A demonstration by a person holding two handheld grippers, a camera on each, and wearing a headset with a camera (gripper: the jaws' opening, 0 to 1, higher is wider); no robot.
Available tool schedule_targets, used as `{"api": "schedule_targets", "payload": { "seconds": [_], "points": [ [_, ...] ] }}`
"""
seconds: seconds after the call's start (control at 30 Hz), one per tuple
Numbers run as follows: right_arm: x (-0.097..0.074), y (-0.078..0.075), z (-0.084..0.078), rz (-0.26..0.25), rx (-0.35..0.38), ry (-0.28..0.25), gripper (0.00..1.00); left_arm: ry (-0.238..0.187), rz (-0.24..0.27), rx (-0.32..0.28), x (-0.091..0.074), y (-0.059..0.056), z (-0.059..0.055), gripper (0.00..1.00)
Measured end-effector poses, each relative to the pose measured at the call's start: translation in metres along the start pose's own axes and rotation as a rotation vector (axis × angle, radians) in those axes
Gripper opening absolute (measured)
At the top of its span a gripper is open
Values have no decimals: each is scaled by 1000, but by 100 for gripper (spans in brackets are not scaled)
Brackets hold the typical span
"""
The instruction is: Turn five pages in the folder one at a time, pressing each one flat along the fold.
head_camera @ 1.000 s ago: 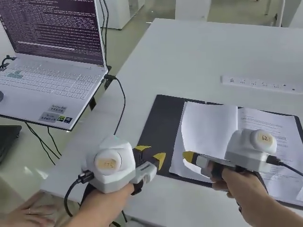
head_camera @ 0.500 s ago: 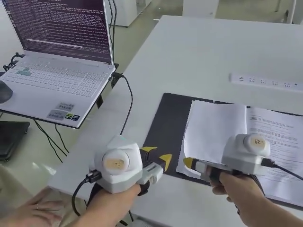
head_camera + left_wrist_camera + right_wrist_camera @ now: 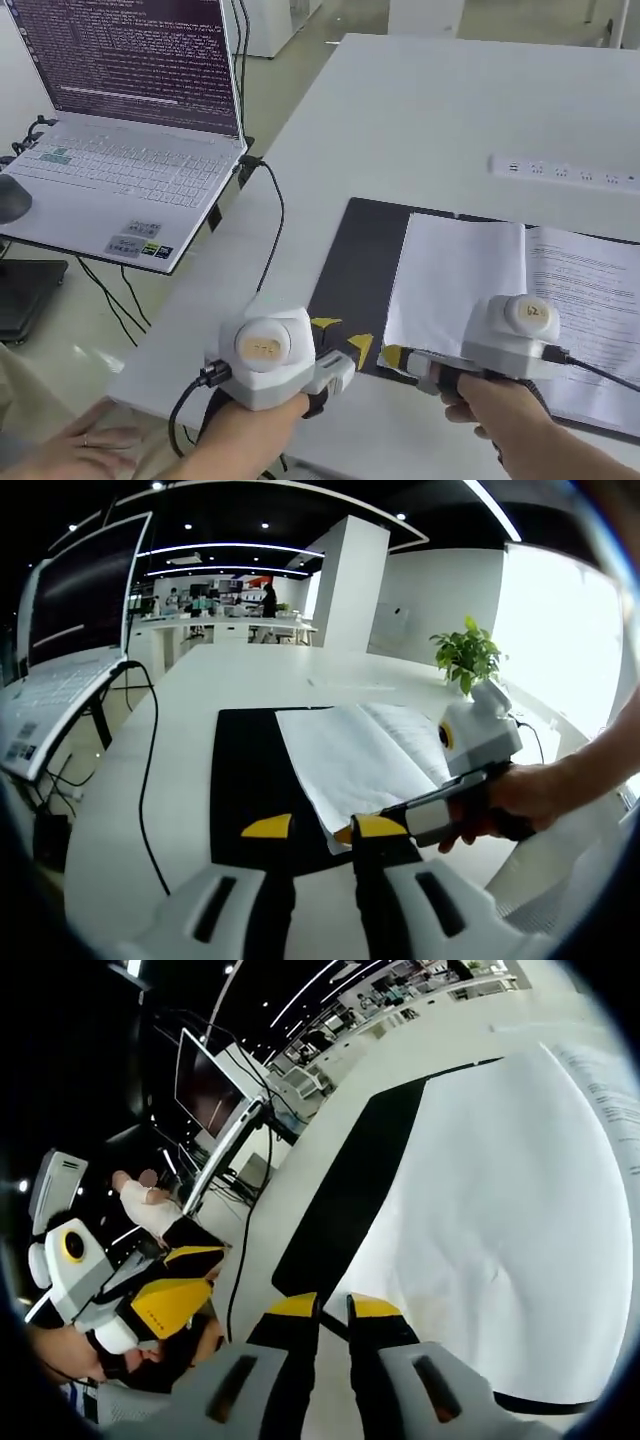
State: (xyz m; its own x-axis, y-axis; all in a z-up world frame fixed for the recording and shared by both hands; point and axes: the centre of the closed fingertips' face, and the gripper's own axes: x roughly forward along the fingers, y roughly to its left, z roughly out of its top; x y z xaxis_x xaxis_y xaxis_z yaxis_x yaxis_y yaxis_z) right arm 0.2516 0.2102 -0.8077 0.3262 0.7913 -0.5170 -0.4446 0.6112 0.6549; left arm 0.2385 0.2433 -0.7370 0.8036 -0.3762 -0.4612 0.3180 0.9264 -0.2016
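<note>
We see the black open folder point(image 3: 350, 262) lying flat near the front edge of the white table point(image 3: 420, 110), with the white turned page point(image 3: 455, 280) lying across its left half and printed sheets point(image 3: 590, 300) to the right. The right gripper point(image 3: 393, 355) sits at that page's near lower corner, its yellow-tipped jaws drawn to a thin slit on the paper's edge (its own view shows the corner running in between them). The left gripper point(image 3: 322, 827) hovers just beside it at the folder's near edge, jaws spread apart and holding nothing. An open silver laptop point(image 3: 130, 150) stands off to the left, and a white power strip point(image 3: 565, 173) lies farther back on the table
</note>
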Motion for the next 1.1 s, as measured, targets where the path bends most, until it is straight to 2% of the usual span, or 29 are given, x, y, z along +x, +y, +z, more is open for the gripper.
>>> {"api": "schedule_targets", "payload": {
  "seconds": [0.17, 0.27, 0.47, 0.53, 0.63, 0.67, 0.73, 0.93, 1.1],
  "points": [
    [-10, 0, -1, 19, 18, -19, 12, 23, -9, 20, 12, -4, -5, 20],
    [-24, -4, 7, 21, 38, -70, 11, 48, -30, 46, 24, -12, -9, 19],
    [-56, -35, 25, -25, 76, -147, 8, 116, -98, 135, 52, -34, -24, 19],
    [-66, -45, 30, -35, 100, -169, 8, 149, -109, 191, 64, -41, -31, 19],
    [-79, -59, 38, -59, 110, -194, 8, 175, -93, 246, 78, -42, -40, 20],
    [-83, -64, 41, -65, 122, -208, 8, 186, -88, 249, 82, -43, -42, 20],
    [-89, -70, 46, -73, 134, -225, 8, 175, -80, 257, 84, -45, -41, 21],
    [-99, -88, 61, -84, 153, -254, 7, 197, -41, 246, 93, -42, -47, 20],
    [-104, -93, 72, -84, 165, -273, 6, 198, -22, 238, 92, -40, -53, 19]
  ]
}}
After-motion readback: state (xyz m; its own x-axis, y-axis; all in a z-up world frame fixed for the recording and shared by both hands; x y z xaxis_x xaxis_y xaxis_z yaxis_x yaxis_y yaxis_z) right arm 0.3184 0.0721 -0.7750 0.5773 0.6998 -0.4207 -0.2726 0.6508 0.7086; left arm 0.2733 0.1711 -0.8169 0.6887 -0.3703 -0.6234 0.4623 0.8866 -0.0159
